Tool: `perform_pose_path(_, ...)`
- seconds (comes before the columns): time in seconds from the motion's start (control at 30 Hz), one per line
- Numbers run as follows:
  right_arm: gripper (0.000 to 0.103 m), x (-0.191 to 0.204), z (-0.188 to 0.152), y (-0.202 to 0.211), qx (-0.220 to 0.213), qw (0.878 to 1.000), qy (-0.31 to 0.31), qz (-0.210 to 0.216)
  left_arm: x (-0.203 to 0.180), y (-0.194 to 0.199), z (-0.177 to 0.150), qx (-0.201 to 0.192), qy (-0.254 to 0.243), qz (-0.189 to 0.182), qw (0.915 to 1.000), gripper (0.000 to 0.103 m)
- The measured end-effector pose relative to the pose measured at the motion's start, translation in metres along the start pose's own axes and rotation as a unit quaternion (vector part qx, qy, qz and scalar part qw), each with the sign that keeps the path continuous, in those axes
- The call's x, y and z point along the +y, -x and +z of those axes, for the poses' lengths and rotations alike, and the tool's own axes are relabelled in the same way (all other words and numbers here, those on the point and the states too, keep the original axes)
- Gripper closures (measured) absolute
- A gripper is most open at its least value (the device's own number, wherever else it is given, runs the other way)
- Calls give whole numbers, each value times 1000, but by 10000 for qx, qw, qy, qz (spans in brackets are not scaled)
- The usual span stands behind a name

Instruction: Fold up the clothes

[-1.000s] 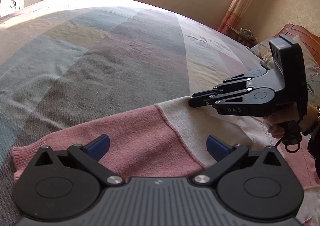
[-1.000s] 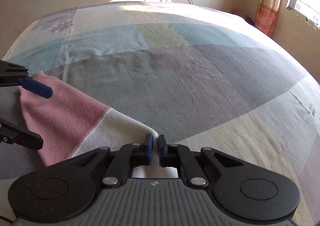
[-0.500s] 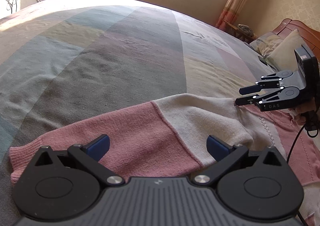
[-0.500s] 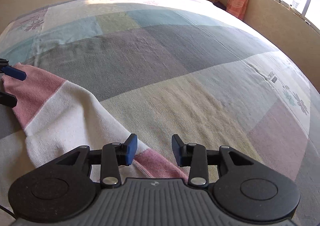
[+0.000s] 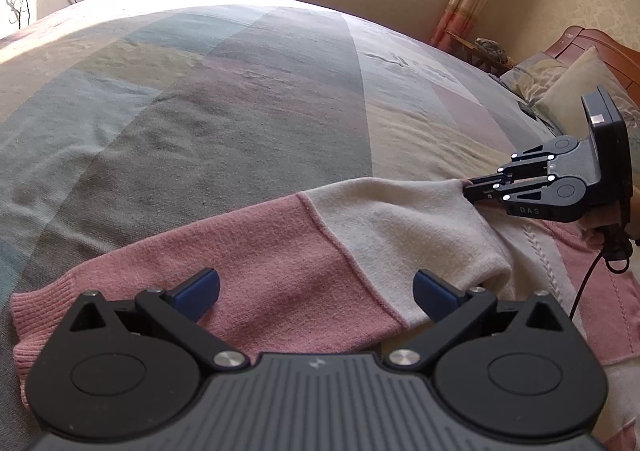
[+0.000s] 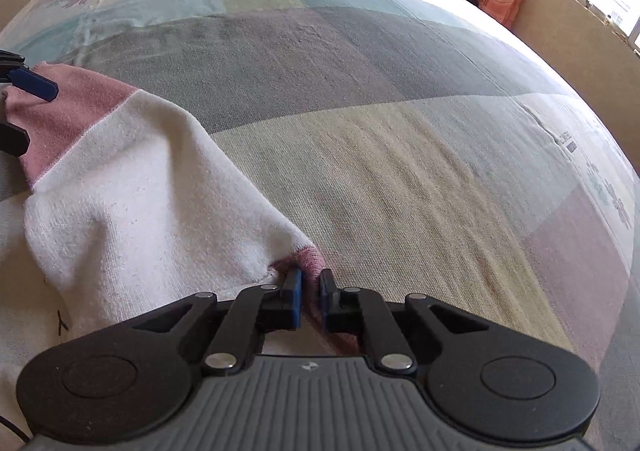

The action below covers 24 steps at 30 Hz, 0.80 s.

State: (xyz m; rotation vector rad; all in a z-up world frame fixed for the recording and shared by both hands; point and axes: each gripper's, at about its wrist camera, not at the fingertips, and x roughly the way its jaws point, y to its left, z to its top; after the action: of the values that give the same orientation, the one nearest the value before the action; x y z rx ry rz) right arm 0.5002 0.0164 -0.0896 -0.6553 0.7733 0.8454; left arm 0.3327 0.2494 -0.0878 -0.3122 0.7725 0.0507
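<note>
A pink and cream knitted sweater (image 5: pixel 360 243) lies on the bedspread (image 5: pixel 200 111), filling the lower half of the left wrist frame; one sleeve (image 5: pixel 224 263) runs from a ribbed pink cuff (image 5: pixel 28 315) at lower left to the cream shoulder at centre right. In the right wrist frame the same sleeve is seen at left, the cream part bunched into soft folds.

The left gripper (image 5: pixel 316 291) is held wide open above the pink part of the sleeve, its blue pads clear of the cloth. The right gripper (image 6: pixel 310 291) is closed on a small tuck of pink and cream knit at the shoulder seam; its jaws have just been closing, with that fabric between them. In the left wrist frame this pinch is seen at centre right, where the cloth is drawn into a slight peak.

The knit is judged light, soft and limp. No shape is likely to be kept by it; it is likely to sag and stretch between two holds. A loose knit can be pulled out of line or snagged if only a few threads are taken. The surface looks fuzzy, so slipping seems unlikely. Firmer holds are offered by the ribbed cuff and the seams, where the cloth is doubled. A fuller bite near the cuff would suit the left gripper.
</note>
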Motion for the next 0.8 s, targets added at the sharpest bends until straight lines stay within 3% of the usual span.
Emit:
perform_pose_path(0.17,90,-10,6,-6,-96,9975,-613,-344,2,2,0,-22,95,-17,10000,1)
perform_pose_path(0.33,53,-7,-5,41,-448,9875,-1371,-632,3,8,0,-92,109,-58,9999,1)
perform_pose_path(0.43,39,3,-18,62,-554,9781,-1974,-347,3,12,0,-123,117,-63,9998,1)
perform_pose_path(0.5,29,10,-26,59,-414,9726,-2286,-76,3,14,0,-114,121,-54,9998,1)
perform_pose_path(0.57,29,18,-31,45,-233,9693,-2447,-19,4,15,-1,-105,114,-36,9999,1)
perform_pose_path(0.67,29,24,-28,16,-80,9657,-2582,-278,8,15,-1,-85,154,25,9998,1)
perform_pose_path(0.8,11,12,-12,-13,-418,9491,-3046,-678,16,16,-1,-61,251,67,9996,1)
